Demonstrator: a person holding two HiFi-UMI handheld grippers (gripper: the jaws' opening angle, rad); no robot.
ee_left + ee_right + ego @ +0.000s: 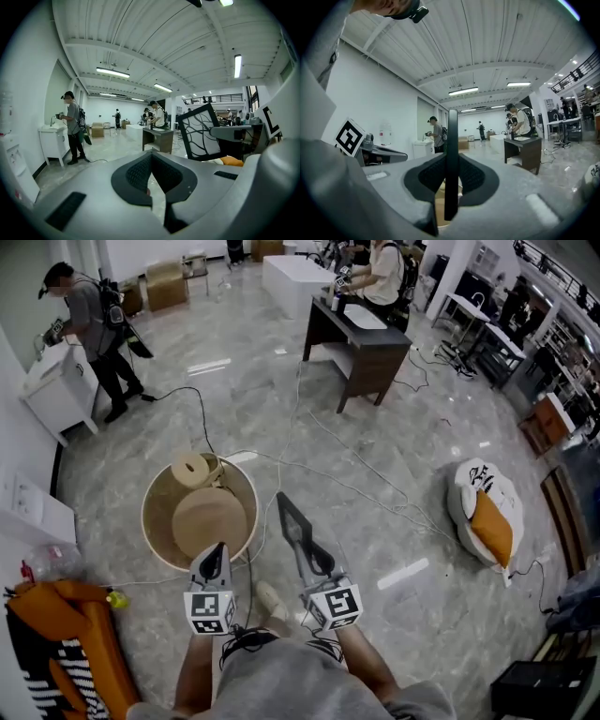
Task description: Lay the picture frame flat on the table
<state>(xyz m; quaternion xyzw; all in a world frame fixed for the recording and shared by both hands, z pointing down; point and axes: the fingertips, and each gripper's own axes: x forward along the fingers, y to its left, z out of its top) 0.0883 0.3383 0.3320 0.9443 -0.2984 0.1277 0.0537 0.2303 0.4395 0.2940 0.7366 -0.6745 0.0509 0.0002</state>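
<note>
Picture frame (295, 531) stands up on its thin edge in the air, just beside the round bench (150, 512). Your right tool (317, 566) squeezes its lower end. Your left tool (216, 551) is closed, with nothing in it.

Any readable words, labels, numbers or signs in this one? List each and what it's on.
No readable text in any view.
Left marker cube, right marker cube: square coded patterns only, no words.
White cushion: black print, too blurred to read.
Orange item on the floor: black-and-white print beside it, too blurred to read.
</note>
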